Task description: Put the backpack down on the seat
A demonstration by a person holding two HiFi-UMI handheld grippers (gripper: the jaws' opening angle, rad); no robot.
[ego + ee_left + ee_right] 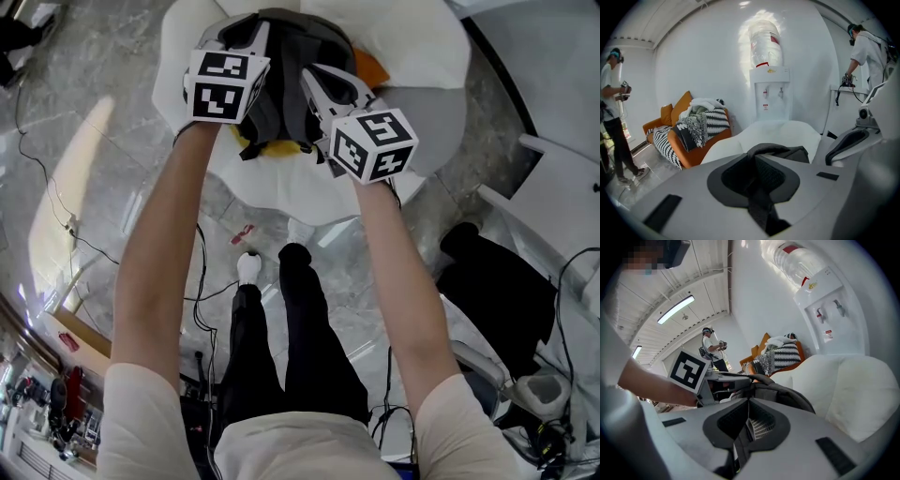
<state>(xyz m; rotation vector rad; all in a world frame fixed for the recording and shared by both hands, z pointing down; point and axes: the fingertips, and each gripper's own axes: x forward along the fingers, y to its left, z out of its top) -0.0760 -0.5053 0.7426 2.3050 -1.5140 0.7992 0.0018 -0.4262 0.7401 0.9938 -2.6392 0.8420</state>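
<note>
Left gripper (246, 36) clamped on dark strap (759, 199). Right gripper (323, 89) clamped on other strap (739, 451). Backpack (291, 75) hangs between them, over middle of white seat (272, 197). Contact with cushion not resolvable.

Edges, from backpack:
- Seat front edge at 6 o'clock, just ahead of shoe (248, 267).
- Backrest at 12 o'clock.
- Bare cushion margin at 9 and 2 o'clock.
- Grey panel (441, 122) at 3 o'clock, beside right gripper.

Marble floor (84, 112) open at 9 o'clock; thin cable (56, 202) across it at 8 o'clock.
</note>
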